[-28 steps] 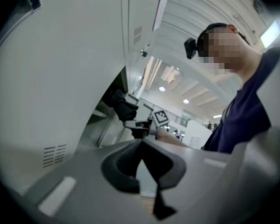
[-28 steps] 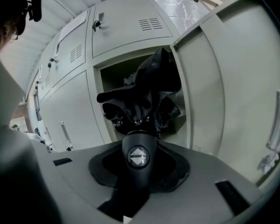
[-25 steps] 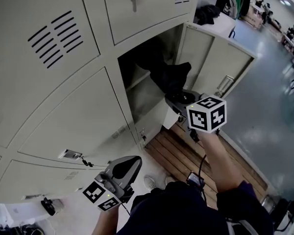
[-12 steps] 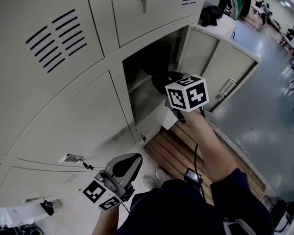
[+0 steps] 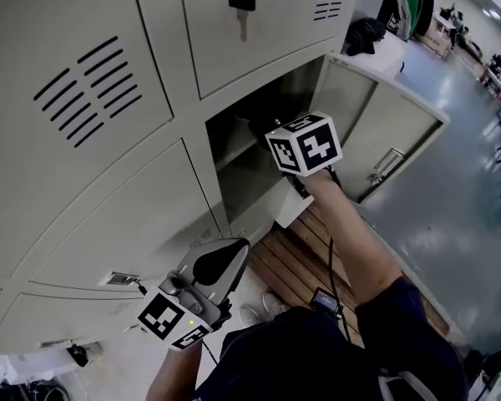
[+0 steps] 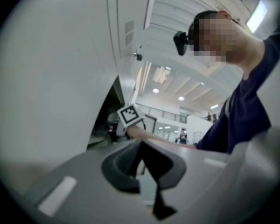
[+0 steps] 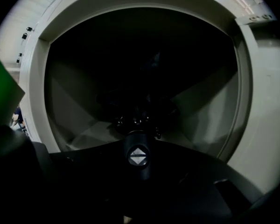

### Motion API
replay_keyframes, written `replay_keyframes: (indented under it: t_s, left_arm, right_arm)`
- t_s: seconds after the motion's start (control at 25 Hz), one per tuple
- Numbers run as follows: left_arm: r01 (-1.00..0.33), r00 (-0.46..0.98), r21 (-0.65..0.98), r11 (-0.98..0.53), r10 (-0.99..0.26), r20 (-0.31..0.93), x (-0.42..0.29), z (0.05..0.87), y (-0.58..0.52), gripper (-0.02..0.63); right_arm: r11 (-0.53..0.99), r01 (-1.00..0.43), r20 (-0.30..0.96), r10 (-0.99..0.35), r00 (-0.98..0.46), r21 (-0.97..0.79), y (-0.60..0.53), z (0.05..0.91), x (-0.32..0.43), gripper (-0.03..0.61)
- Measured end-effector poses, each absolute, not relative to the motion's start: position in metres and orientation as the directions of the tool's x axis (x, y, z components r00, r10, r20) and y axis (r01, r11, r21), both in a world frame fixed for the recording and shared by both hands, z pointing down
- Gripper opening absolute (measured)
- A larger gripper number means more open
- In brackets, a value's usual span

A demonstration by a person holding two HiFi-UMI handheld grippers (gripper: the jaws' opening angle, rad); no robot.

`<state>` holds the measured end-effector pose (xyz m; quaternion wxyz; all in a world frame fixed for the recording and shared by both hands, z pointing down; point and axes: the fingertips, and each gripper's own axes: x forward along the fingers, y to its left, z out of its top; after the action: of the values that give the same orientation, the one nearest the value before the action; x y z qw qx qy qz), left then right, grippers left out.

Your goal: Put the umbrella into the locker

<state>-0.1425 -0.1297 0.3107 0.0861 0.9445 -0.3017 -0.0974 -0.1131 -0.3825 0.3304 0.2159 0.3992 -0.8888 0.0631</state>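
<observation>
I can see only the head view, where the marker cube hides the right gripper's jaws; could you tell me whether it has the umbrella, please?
Observer: Yes. In the right gripper view, the right gripper is shut on the umbrella at its handle, whose diamond mark faces the camera.
Operator: Thank you. Is its far end inside the locker?
Observer: It is. The dark folded canopy lies inside the locker, past the door frame.
Operator: And is the left gripper carrying anything?
Observer: No. The left gripper view shows nothing between the jaws of the left gripper.
</observation>
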Motion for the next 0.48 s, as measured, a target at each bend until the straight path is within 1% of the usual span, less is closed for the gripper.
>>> replay_keyframes:
  t_s: [0.24,0.48]
  left_arm:
    - [-0.577,0.790,0.148,-0.803,-0.595,-0.149,-0.133,0.290,-0.150,0.003]
    - [-0.597,0.778,0.112,-0.794,-0.607,-0.160,-0.128,0.280,-0.162,0.003]
  right_arm:
    - [0.699,-0.699,0.477,-0.672,-0.567,0.154,-0.401,0.326,-0.127,0.106]
    - [0.714,-0.645,0.546,-0.667,-0.507,0.272,-0.419,0.336,-0.138,0.109]
